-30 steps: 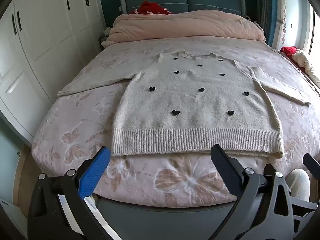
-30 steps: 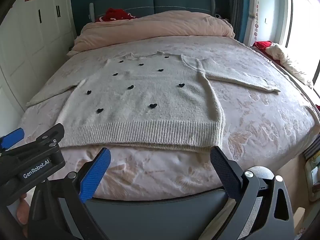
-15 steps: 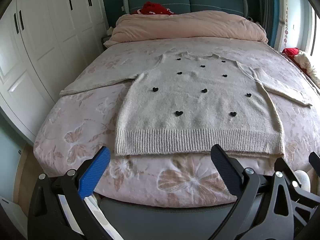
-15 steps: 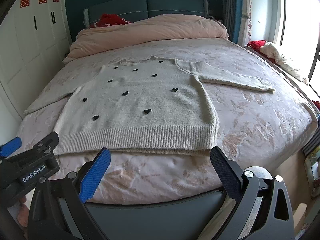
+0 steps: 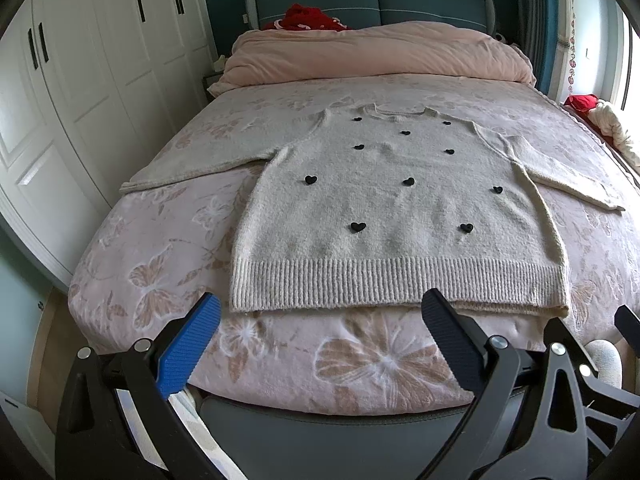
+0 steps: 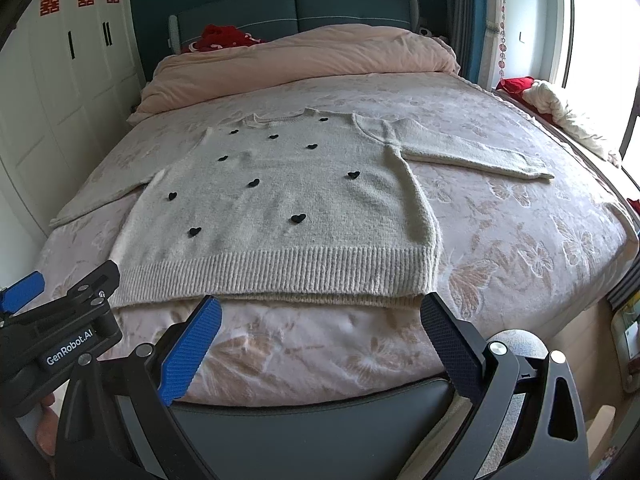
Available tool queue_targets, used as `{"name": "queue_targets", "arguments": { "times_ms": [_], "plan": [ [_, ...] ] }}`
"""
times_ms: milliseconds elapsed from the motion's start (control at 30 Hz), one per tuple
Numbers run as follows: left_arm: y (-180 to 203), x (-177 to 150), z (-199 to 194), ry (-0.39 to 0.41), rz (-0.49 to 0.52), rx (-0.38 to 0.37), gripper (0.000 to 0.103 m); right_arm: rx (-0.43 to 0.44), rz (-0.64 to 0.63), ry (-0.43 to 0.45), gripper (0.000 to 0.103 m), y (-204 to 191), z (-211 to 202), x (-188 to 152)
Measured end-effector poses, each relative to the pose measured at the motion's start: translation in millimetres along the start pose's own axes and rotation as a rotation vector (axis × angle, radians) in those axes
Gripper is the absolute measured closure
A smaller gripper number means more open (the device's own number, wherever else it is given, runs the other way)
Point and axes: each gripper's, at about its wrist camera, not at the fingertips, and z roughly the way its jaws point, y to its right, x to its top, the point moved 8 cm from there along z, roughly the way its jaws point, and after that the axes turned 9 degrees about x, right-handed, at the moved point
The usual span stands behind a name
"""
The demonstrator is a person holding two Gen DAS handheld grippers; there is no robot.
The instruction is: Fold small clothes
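Sweater [image 5: 400, 208] spread flat on bed [image 5: 168, 264], sleeves out, ready for folding. Left tool [image 5: 320, 336] and right tool [image 6: 320, 336] short of hem, both agape, empty.

The bed [image 5: 168, 248] is viewed from just off its foot edge toward the headboard [image 5: 372, 0] by both wrist cameras. The sweater [image 5: 396, 216] is shared; the right view is set nearer the right corner.

Cream knit sweater [image 5: 400, 216] with small black hearts, spread flat, front up, on the bed [image 5: 168, 264]; ribbed hem near the foot edge, both sleeves extended sideways.
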Motion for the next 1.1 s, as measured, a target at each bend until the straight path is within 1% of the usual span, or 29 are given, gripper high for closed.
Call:
{"name": "queue_targets", "arguments": {
  "times_ms": [1100],
  "plan": [
    [-2.8, -2.1, 3.0, -0.001, 0.001, 0.005, 0.005, 0.004, 0.01, -0.008, 0.005, -0.6, 1.3, -2.5]
  ]
}}
